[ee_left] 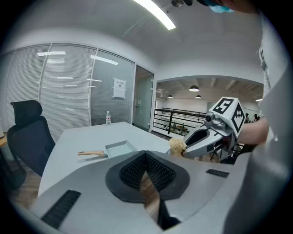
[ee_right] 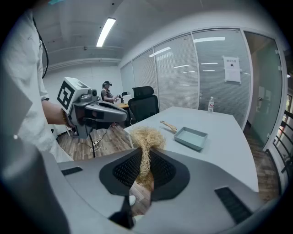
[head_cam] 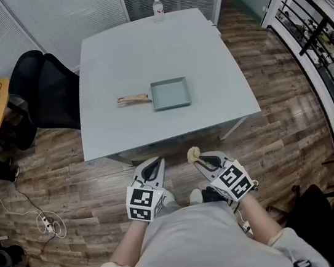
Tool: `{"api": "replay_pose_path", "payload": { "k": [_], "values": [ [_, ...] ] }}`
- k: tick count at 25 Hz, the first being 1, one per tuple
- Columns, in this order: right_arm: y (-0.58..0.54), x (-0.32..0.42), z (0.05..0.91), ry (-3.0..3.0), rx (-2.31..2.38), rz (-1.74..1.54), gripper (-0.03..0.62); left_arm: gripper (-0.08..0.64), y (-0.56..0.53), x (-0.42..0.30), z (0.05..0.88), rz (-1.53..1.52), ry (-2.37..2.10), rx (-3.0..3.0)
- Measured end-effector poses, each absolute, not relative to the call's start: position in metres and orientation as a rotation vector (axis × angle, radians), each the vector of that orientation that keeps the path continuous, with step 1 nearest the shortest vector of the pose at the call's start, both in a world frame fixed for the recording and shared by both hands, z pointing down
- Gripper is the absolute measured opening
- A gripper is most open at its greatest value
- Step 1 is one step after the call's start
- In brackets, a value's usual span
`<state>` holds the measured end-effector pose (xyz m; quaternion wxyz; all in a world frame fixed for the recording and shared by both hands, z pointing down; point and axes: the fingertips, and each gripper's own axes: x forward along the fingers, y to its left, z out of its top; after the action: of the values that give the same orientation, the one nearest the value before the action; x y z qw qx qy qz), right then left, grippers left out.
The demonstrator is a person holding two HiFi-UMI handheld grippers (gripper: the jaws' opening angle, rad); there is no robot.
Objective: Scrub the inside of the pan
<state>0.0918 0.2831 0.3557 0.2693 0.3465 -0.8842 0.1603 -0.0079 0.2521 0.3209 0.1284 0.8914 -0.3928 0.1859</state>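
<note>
So the big grey worktop (head_cam: 142, 52) sits out ahead of both grippers, which are held short of its near edge over the wood floor (head_cam: 67, 169). A black office chair (head_cam: 49, 91) is parked off to the left hand-held gripper's side, beside the worktop's left edge. The pan (head_cam: 171, 93) is a square, pale blue-grey one lying flat around the middle of the worktop, well apart from both grippers and straight ahead of them, with its wooden handle (head_cam: 133, 99) pointing over toward the left gripper's side. Nothing I can see inside it. The left hand-held gripper (head_cam: 152, 166) has its jaws pressed together with nothing in them; in its own view you just see floor through the slit behind the pads. The right hand-held gripper (head_cam: 201, 161), just beside it, is clamped on a straw-coloured fibre scrubber (head_cam: 193, 154), with the tuft poking out past the tips and the rest pinched between the pads. Both grippers tilt down a bit toward the worktop. Way past the pan, at the far edge, stands a small clear bottle (head_cam: 158, 6), upright.
</note>
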Motion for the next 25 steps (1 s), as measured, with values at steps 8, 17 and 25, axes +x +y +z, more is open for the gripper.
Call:
{"api": "replay_pose_path", "payload": {
  "k": [8,17,25],
  "values": [
    [0.286,0.087,0.352,-2.392,0.957,0.406,0.067,0.011,0.260,-0.013,0.323,0.528,-1.149,2.603],
    [0.289,0.084,0.347,-2.423,0.962,0.423,0.067,0.011,0.264,-0.013,0.321,0.510,-1.174,2.587],
    [0.299,0.092,0.344,-2.445,0.947,0.420,0.067,0.011,0.272,-0.001,0.314,0.473,-1.211,2.574]
  ]
}}
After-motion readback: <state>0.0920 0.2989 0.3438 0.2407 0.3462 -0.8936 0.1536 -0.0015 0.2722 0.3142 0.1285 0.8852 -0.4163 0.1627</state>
